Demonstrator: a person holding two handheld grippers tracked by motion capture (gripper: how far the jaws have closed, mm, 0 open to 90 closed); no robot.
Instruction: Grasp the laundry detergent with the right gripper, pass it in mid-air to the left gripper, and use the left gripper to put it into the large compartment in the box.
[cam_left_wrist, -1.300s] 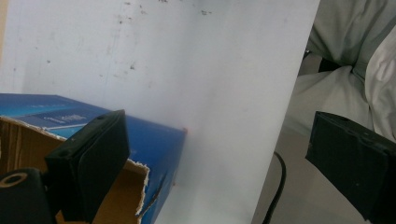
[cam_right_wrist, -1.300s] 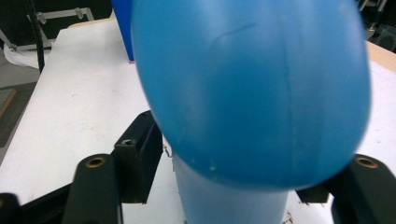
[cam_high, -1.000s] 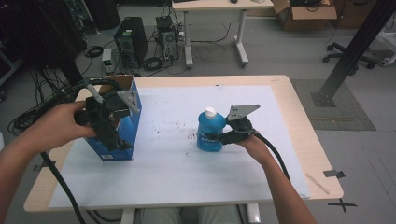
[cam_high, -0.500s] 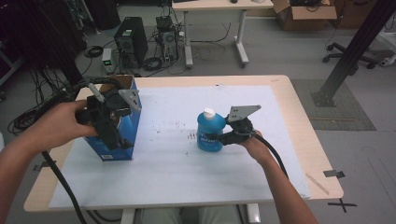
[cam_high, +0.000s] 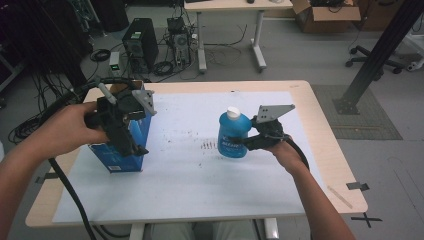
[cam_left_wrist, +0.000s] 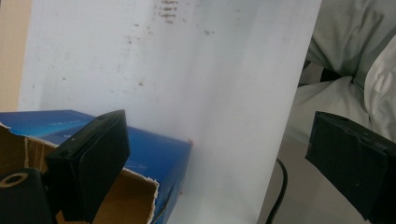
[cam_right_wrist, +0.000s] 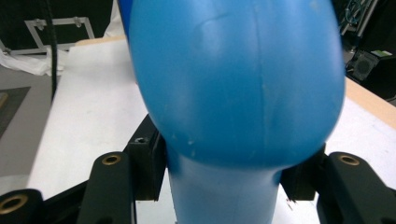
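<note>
A blue plastic bottle (cam_high: 233, 134) with a white cap is upright at the middle right of the white-covered table (cam_high: 190, 180). My right gripper (cam_high: 248, 143) comes at it from the right and is shut on it. In the right gripper view the bottle (cam_right_wrist: 233, 84) bulges above the two pads, which press on its narrower part, with the right gripper (cam_right_wrist: 219, 175) around it. A blue cardboard box (cam_high: 122, 150) with an open, torn top stands at the left. My left gripper (cam_high: 131, 145) hangs over it, open. In the left gripper view one fingertip (cam_left_wrist: 93, 158) is at the box's torn rim (cam_left_wrist: 140, 179).
The table's wooden edge (cam_high: 330, 150) runs past the white sheet on the right. Small dark marks (cam_high: 209, 146) lie on the sheet beside the bottle. Beyond the table stand a computer tower (cam_high: 140, 45), cables and another desk (cam_high: 230, 10). The person's lap (cam_left_wrist: 345, 51) shows past the table's near edge.
The right gripper has risen a little with the bottle in it, and the bottle now shows slightly higher and farther right. The left gripper and the box have stayed put.
</note>
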